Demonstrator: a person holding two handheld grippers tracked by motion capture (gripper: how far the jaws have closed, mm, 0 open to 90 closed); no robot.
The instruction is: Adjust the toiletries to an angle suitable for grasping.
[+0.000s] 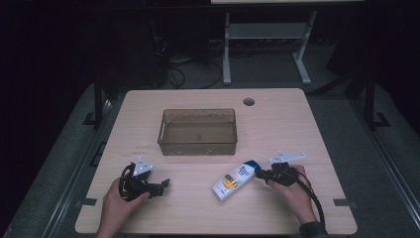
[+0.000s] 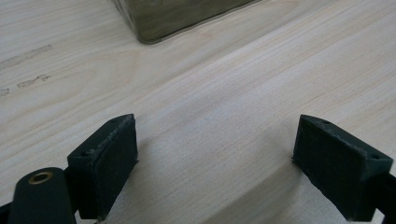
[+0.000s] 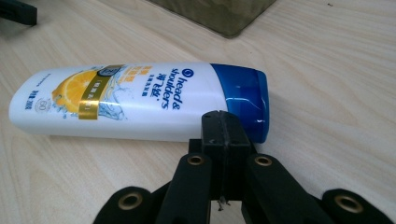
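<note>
Right gripper view: right gripper [image 3: 225, 122] jaws pressed together, empty, tips at blue cap end of shampoo bottle [image 3: 130, 100]; contact unclear. Bottle lies on its side on table [image 3: 327, 70], label readable here. High view: bottle [image 1: 235, 179] between both hands, bin [image 1: 198, 132] beyond. Left gripper [image 2: 215, 158] jaws wide apart over bare wood. Both hands [image 1: 116, 201] rest low on tabletop.

My left gripper [image 1: 161, 186] sits low in my left hand [image 1: 119, 198], jaws spread wide. My right gripper [image 1: 260, 174], in my right hand [image 1: 292, 186], has its jaws pressed together, nothing between them.
</note>
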